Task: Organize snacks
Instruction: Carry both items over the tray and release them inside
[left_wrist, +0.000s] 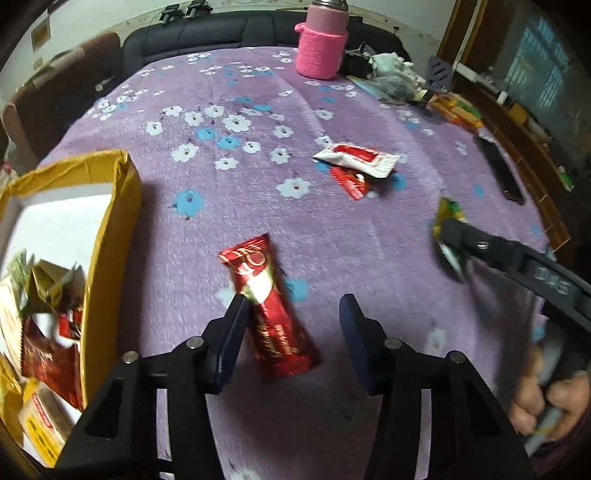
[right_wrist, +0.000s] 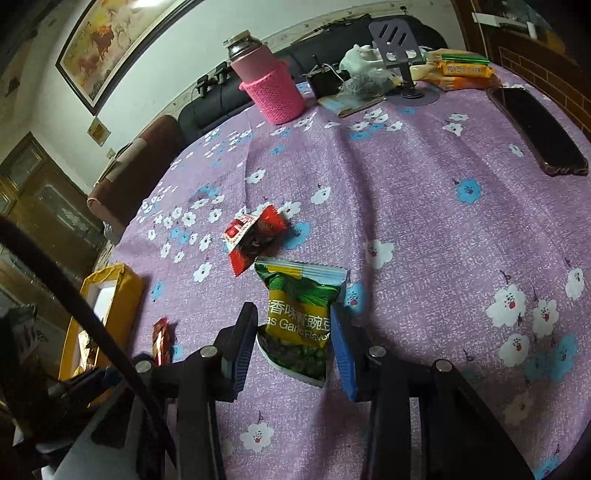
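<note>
My left gripper (left_wrist: 293, 310) is open over a red snack bar (left_wrist: 271, 310) lying on the purple flowered cloth; the bar lies between the fingers, close to the left one. A yellow cardboard box (left_wrist: 110, 236) with several snacks inside stands at the left. My right gripper (right_wrist: 293, 325) has its jaws around a green pea packet (right_wrist: 301, 317), which looks gripped and lifted; it shows in the left wrist view (left_wrist: 448, 229) too. A white-and-red sachet (left_wrist: 356, 157) and a small red packet (left_wrist: 349, 182) lie farther back.
A pink knitted-sleeve flask (left_wrist: 321, 44) stands at the far edge. A black phone (right_wrist: 535, 129), a phone stand (right_wrist: 402, 62), orange snack packs (right_wrist: 458, 72) and crumpled bags lie at the far right. A dark sofa is behind the table.
</note>
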